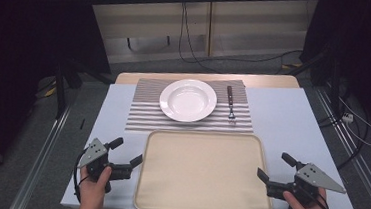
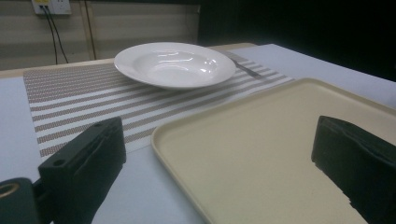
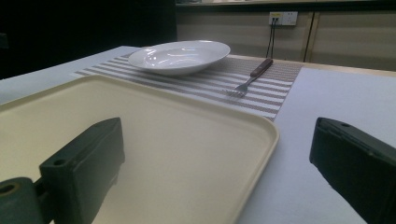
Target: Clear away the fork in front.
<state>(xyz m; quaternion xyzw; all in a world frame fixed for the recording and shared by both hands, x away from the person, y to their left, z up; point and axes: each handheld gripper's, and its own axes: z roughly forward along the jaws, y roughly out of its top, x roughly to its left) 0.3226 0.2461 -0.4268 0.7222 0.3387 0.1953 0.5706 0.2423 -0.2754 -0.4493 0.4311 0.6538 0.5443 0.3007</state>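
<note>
Currently both claws, left claw point(image 1: 127, 156) and right claw point(image 1: 274, 168), gape empty at 9 and 3 o'clock of the beige tray point(image 1: 203, 172) on the worktop point(image 1: 283, 117): light, rigid, slick, so pinch its raised side rims.

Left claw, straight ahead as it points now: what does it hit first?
Probably the tray: the open left claw straddles its near left rim, one jaw over the tray. Beyond lie the striped mat and the plate. Its height above the rim is unclear.

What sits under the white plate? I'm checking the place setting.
The plate rests on a striped placemat, with a fork beside it. The mat directly beneath the plate is covered.
</note>
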